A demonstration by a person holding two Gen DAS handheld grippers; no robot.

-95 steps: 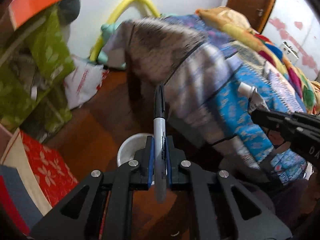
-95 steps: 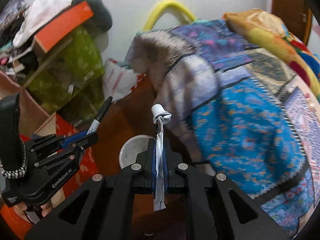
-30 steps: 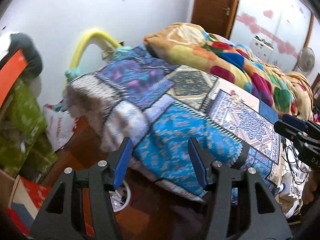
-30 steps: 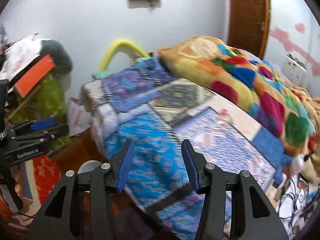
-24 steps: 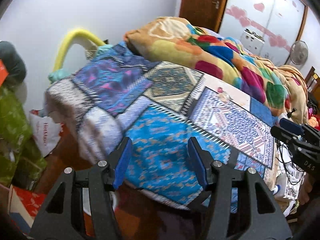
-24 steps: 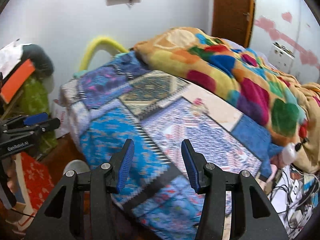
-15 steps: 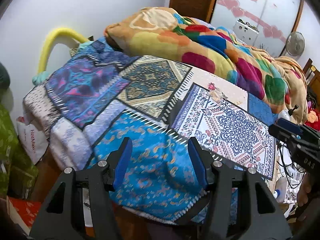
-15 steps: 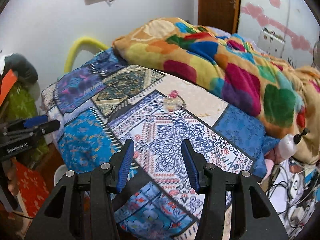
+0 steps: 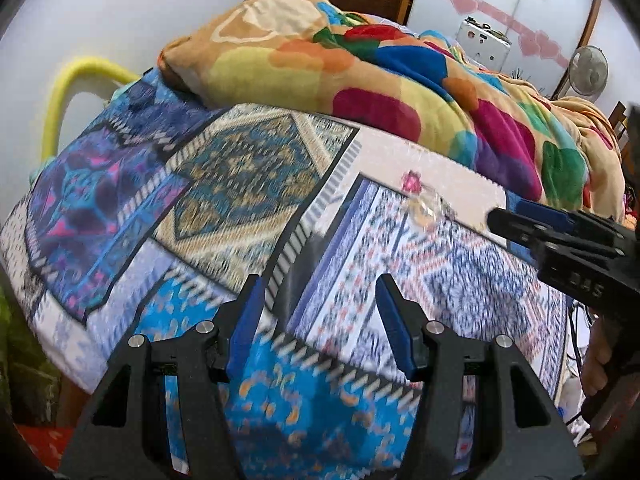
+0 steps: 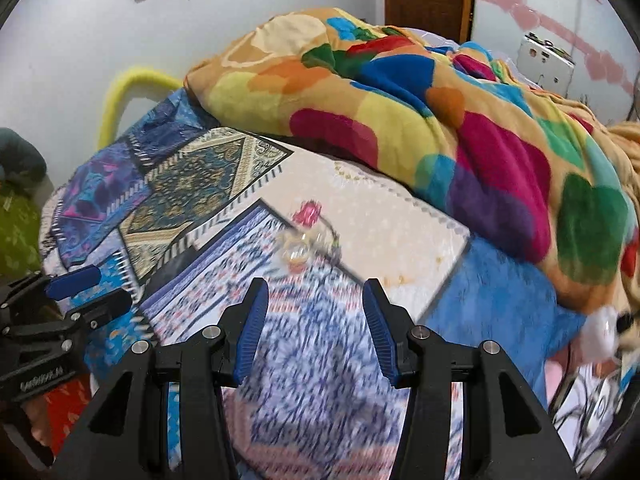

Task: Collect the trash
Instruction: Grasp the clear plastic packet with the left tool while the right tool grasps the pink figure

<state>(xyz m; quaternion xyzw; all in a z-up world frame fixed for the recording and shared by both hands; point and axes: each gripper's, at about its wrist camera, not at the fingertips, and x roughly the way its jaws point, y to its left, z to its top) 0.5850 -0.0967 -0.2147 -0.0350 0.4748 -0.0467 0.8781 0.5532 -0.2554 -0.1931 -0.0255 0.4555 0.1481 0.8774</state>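
A small crumpled clear wrapper (image 10: 298, 250) with a pink scrap (image 10: 307, 213) lies on the patterned bedspread (image 10: 192, 184). In the left wrist view the same wrapper (image 9: 425, 207) and pink scrap (image 9: 412, 181) sit ahead and to the right. My right gripper (image 10: 313, 296) hovers just short of the wrapper, open, with nothing between its blue pads. My left gripper (image 9: 320, 298) is open and empty over the bedspread (image 9: 248, 184), farther left of the wrapper. Each gripper shows in the other's view: the right gripper (image 9: 520, 220) at the right edge, the left gripper (image 10: 86, 290) at the left edge.
A bunched multicoloured blanket (image 10: 420, 92) covers the far side of the bed. A yellow padded hoop (image 10: 132, 88) stands at the bed's left end against the wall. Cables and a white bottle (image 10: 600, 332) lie off the bed's right edge. A green bundle (image 10: 16, 220) sits at left.
Both grippers, earlier shut on a marker and a tube, are now open and empty. Over the last second both swung right from the floor onto the bed, bringing the wrapper closer.
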